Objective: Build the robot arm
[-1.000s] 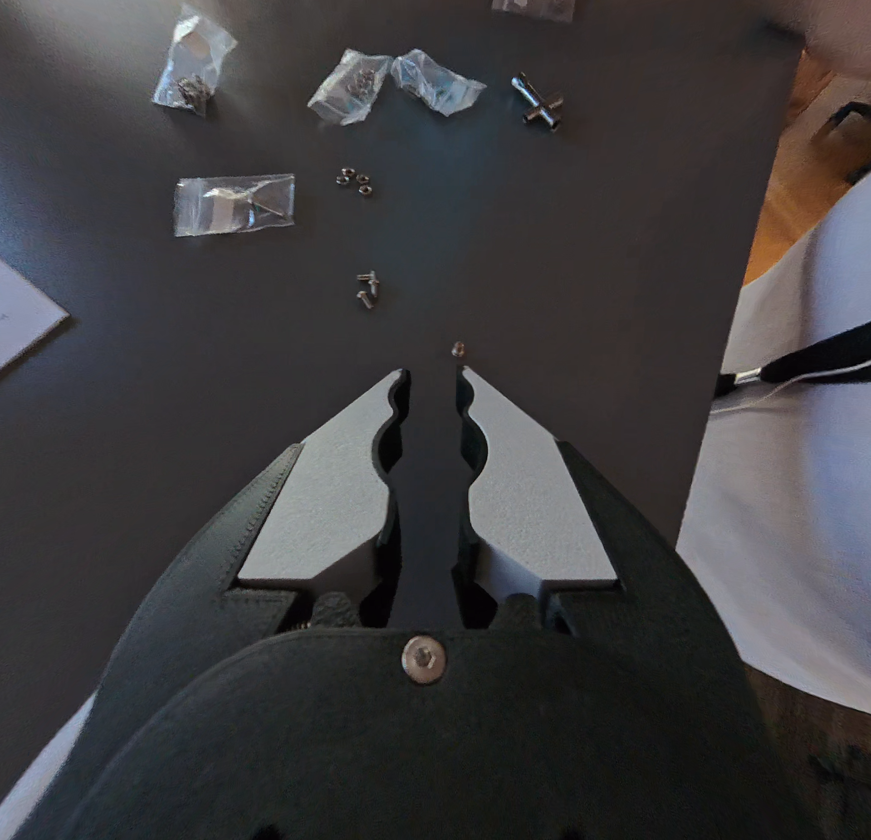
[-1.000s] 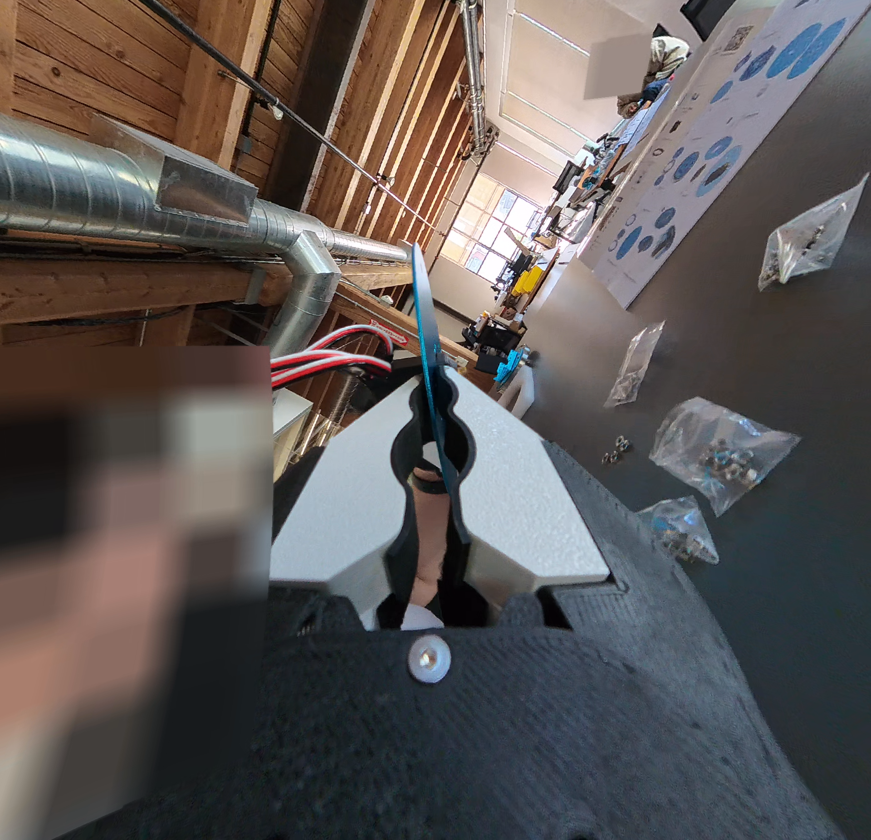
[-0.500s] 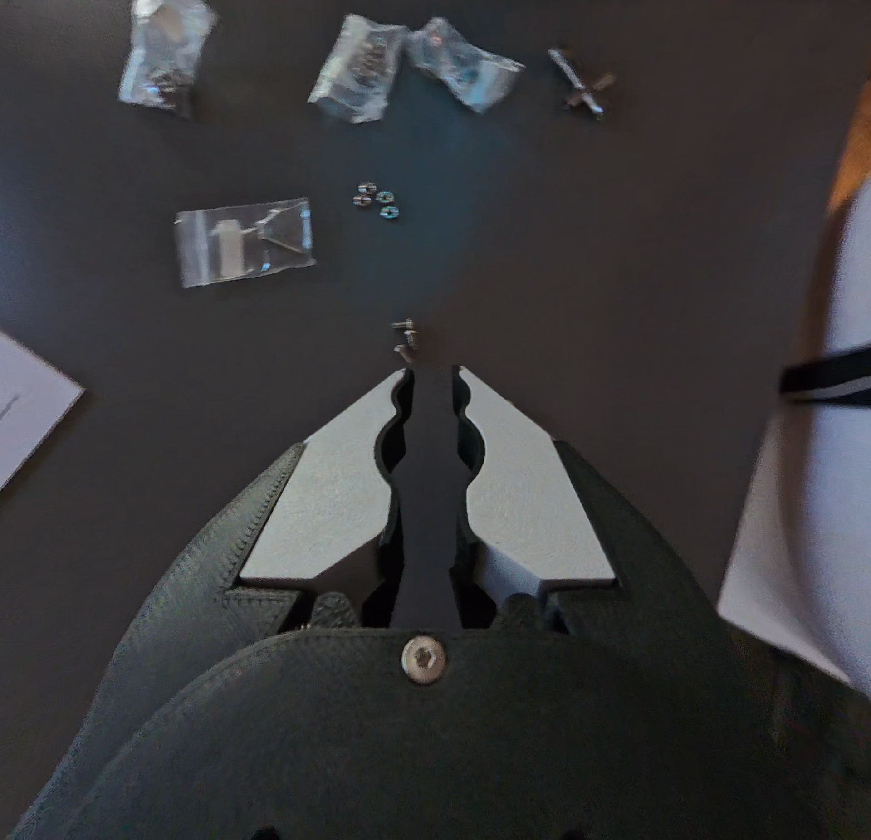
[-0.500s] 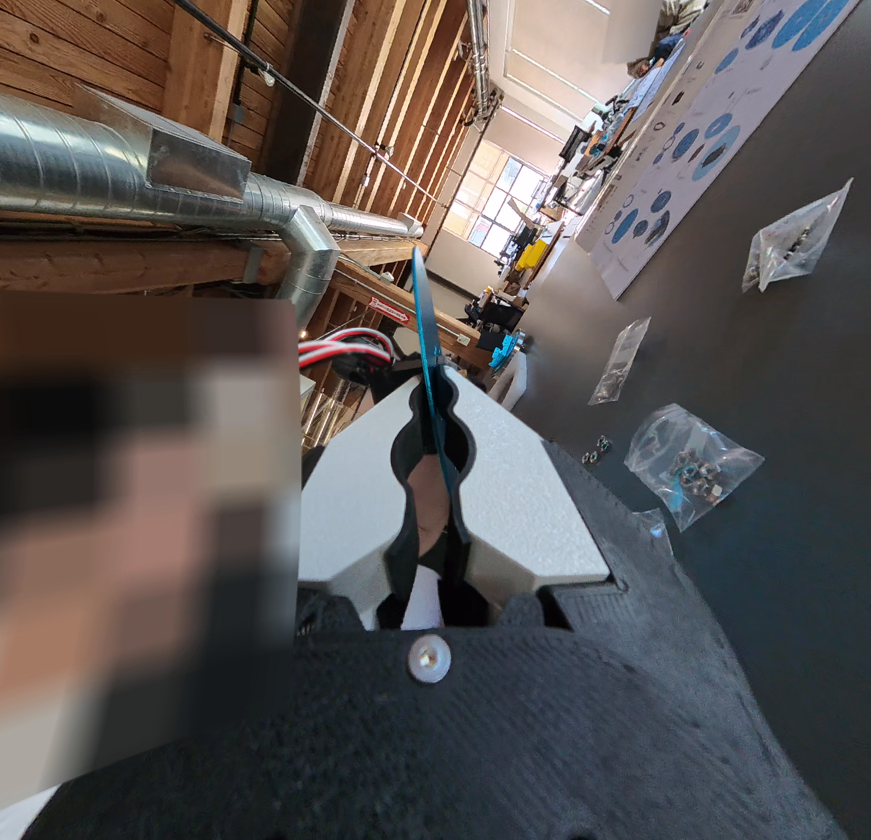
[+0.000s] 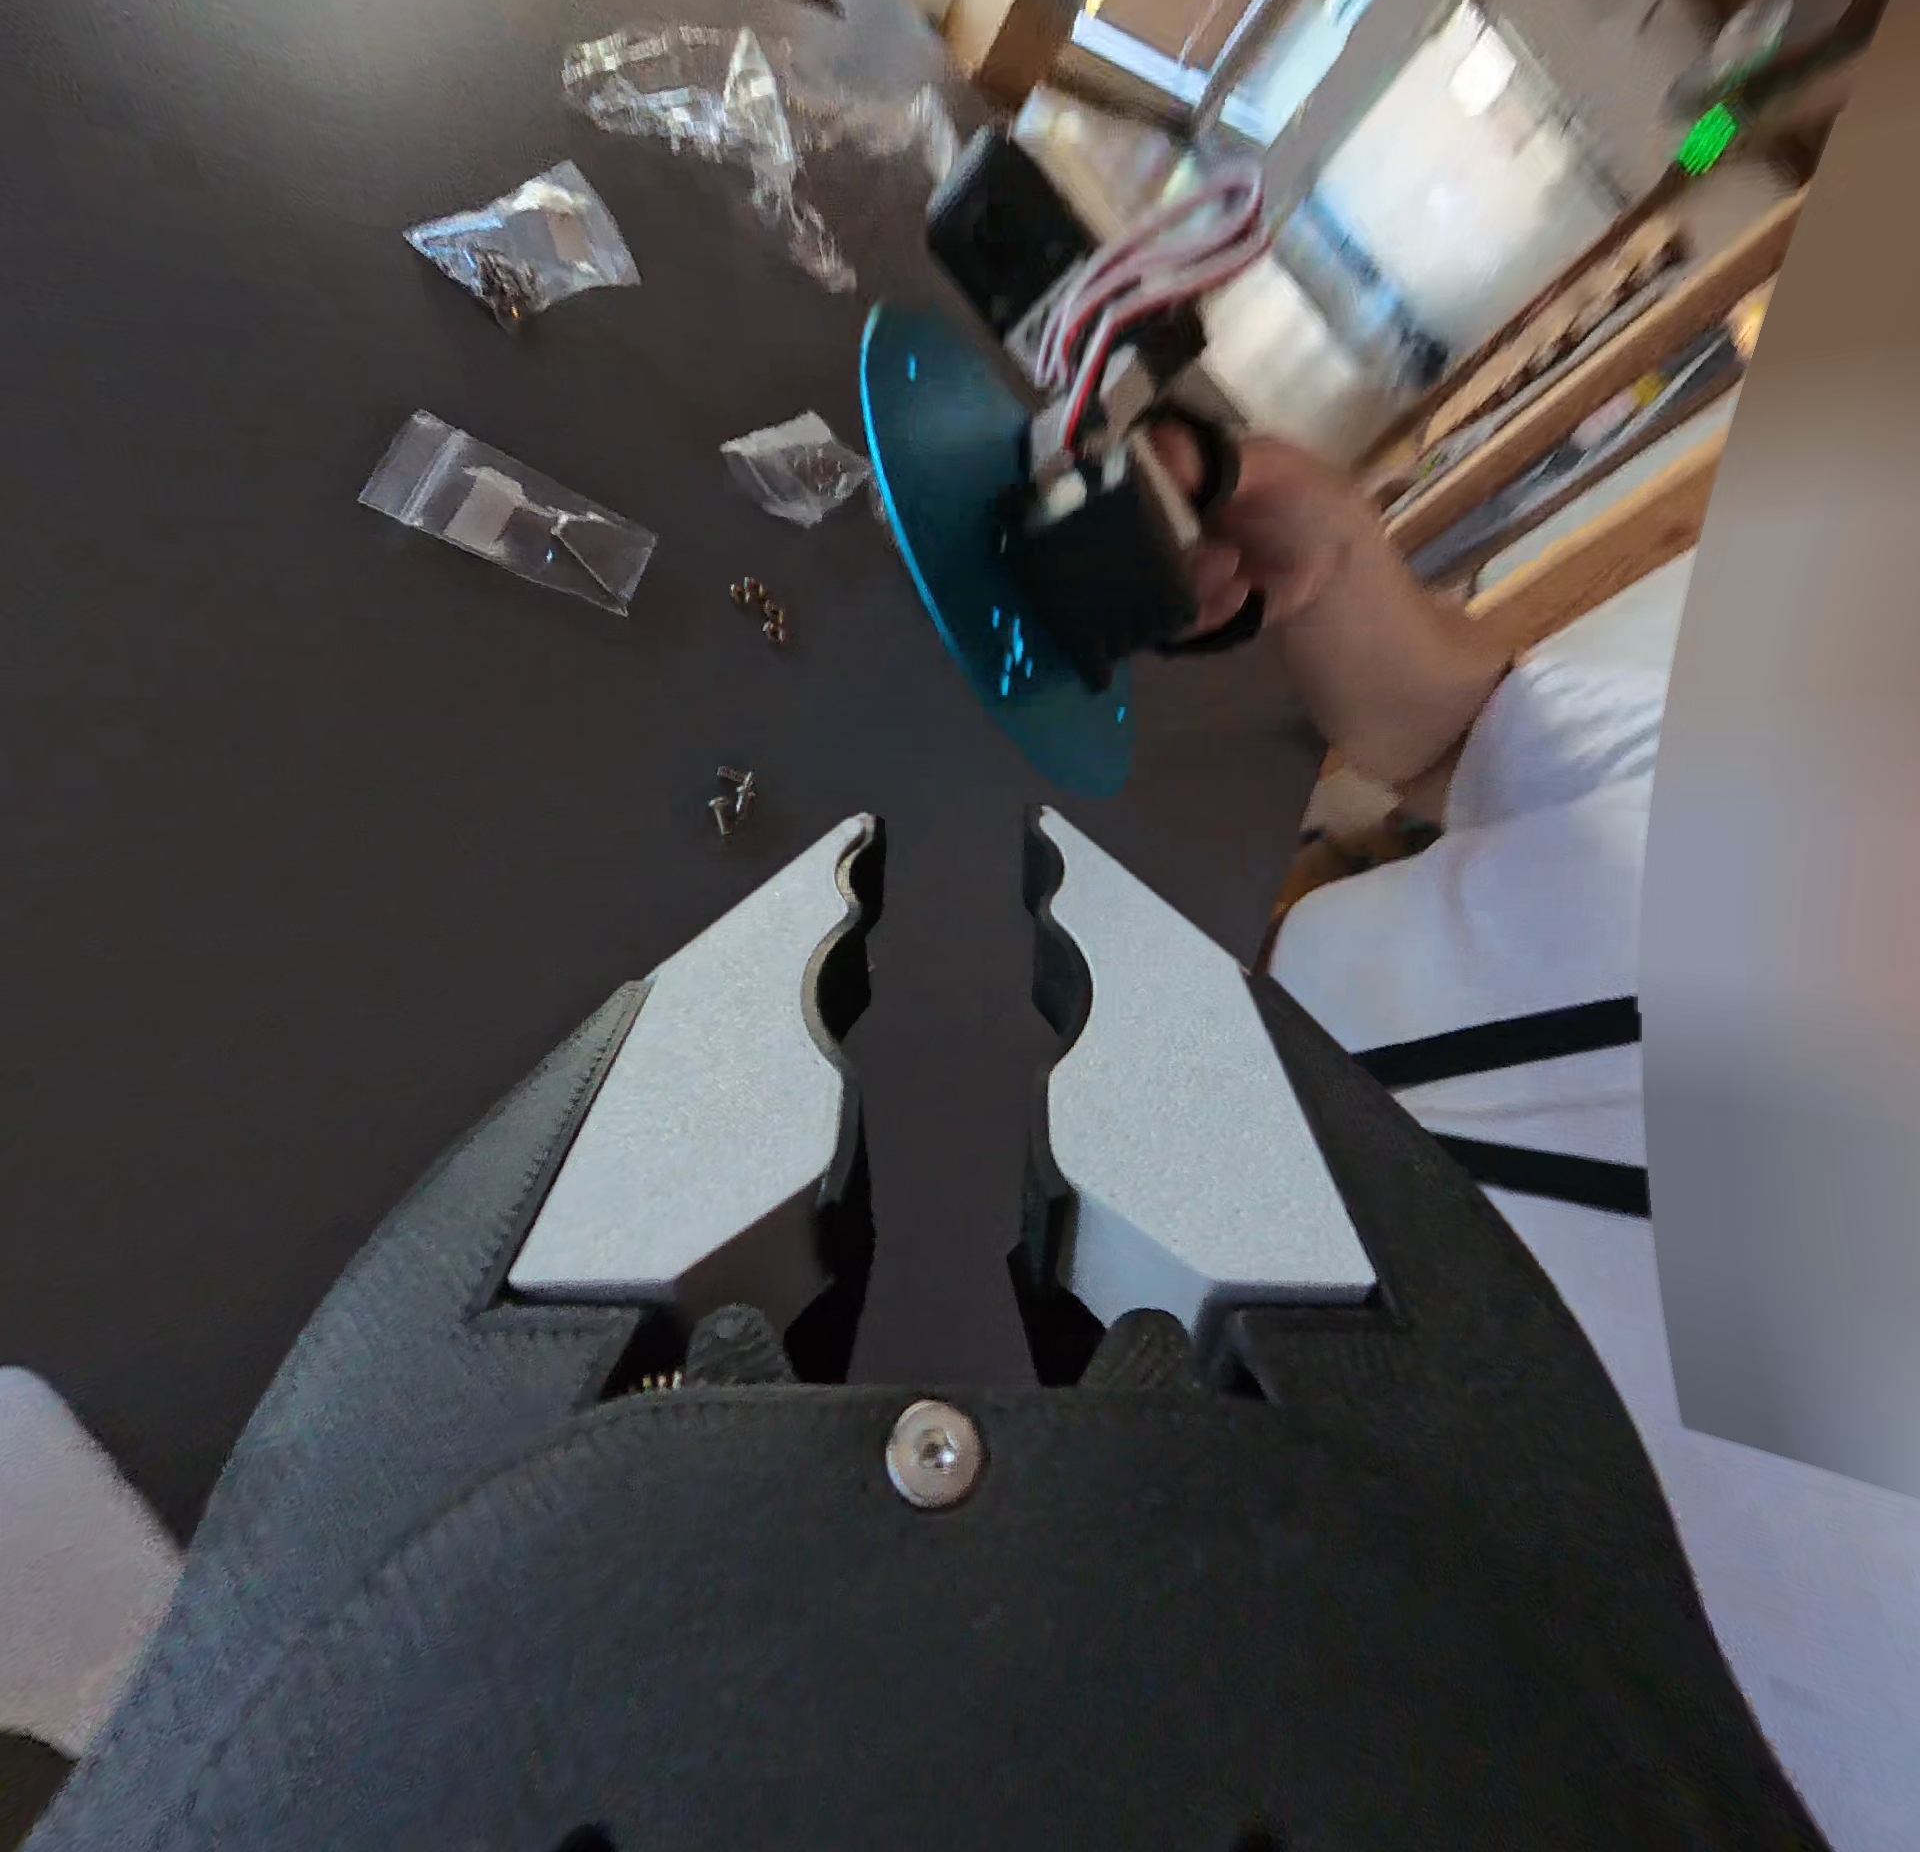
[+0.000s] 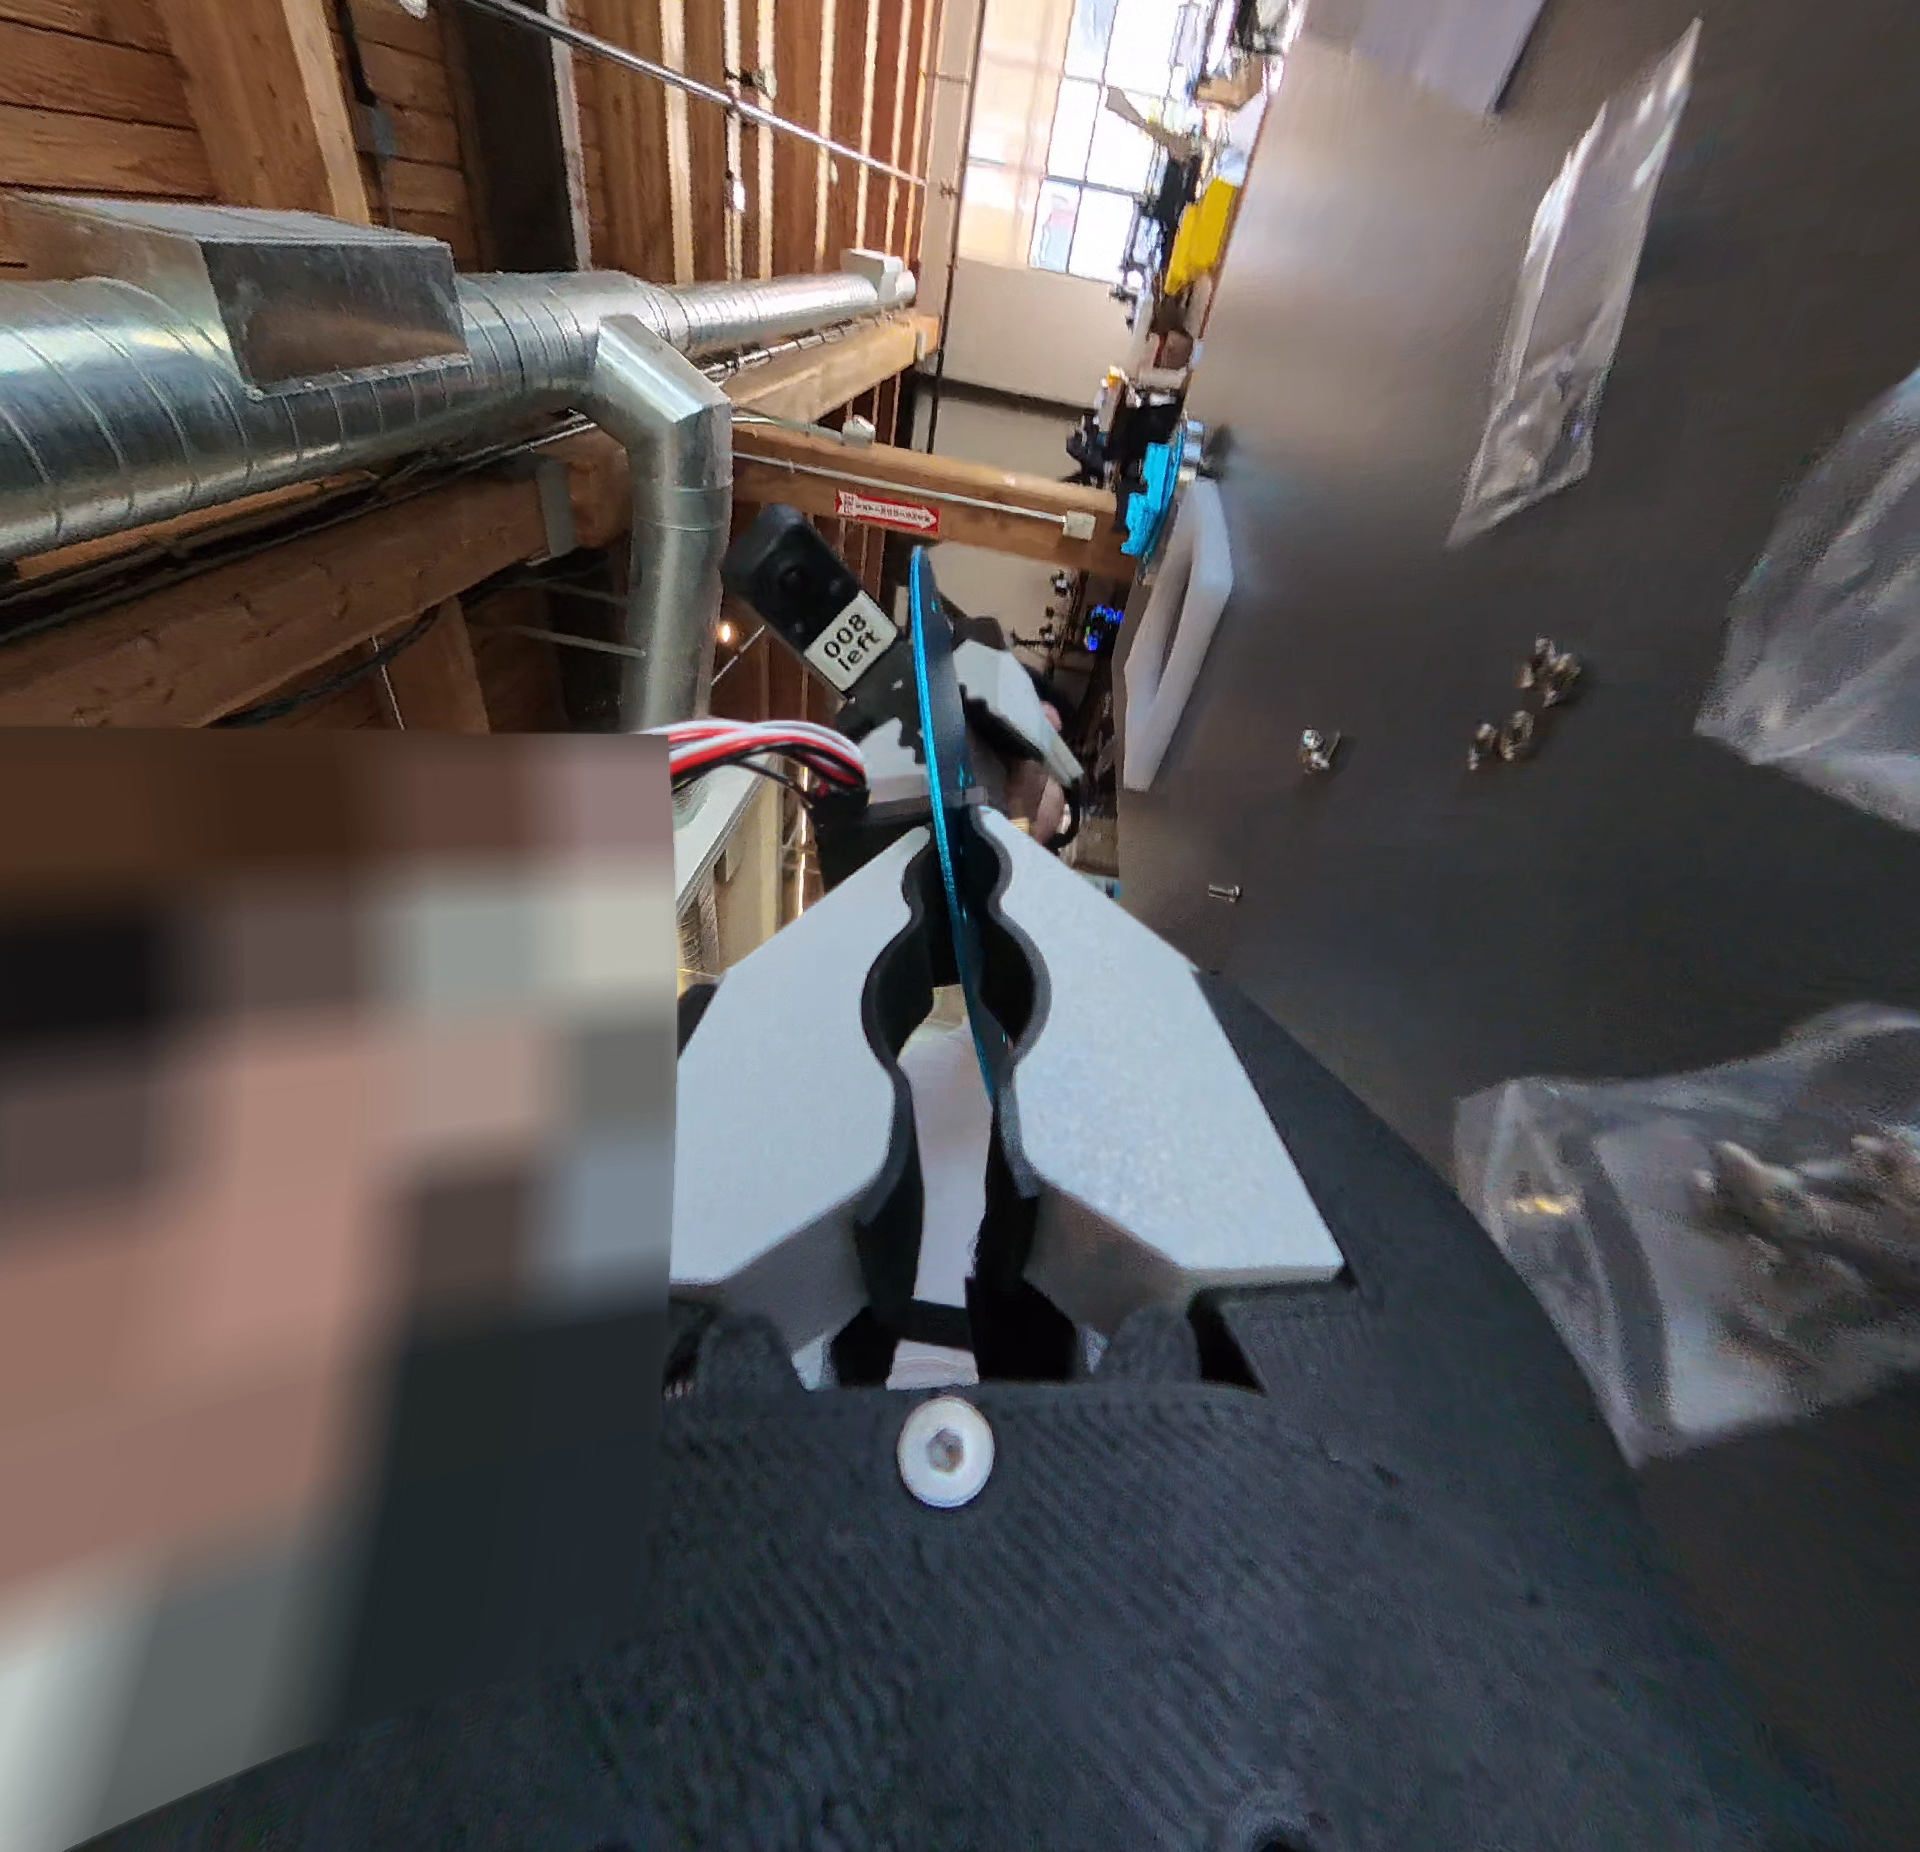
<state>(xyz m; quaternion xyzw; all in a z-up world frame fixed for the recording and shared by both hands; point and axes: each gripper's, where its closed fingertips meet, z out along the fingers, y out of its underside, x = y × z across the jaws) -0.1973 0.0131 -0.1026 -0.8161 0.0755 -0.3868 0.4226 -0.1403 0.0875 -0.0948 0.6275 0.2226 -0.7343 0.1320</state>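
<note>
My right gripper [image 6: 961,838] is shut on the rim of a thin blue round plate [image 6: 940,722], seen edge-on, with red and white wires [image 6: 769,753] beside it. In the left wrist view the blue plate [image 5: 956,514] is tilted above the dark table [image 5: 260,867], and black blocks and wires [image 5: 1101,535] are fixed to its far face. My left gripper [image 5: 954,823] is open and empty, just below and in front of the plate. Two small screws [image 5: 732,800] lie by its left fingertip. The left gripper also shows in the right wrist view [image 6: 997,706], beyond the plate.
Clear plastic bags of small parts [image 5: 509,509] [image 5: 525,239] [image 5: 800,467] and loose nuts [image 5: 758,602] lie on the table. Bags [image 6: 1704,1252] [image 6: 1558,275], nuts [image 6: 1527,711] and a screw [image 6: 1317,748] show in the right wrist view. White paper [image 5: 62,1490] lies at lower left. A person in white [image 5: 1507,919] stands at the table's right edge.
My left gripper has swung up and to the right and opened a little wider, and the blue plate has come into its view. My right gripper has turned with the plate, still shut on it.
</note>
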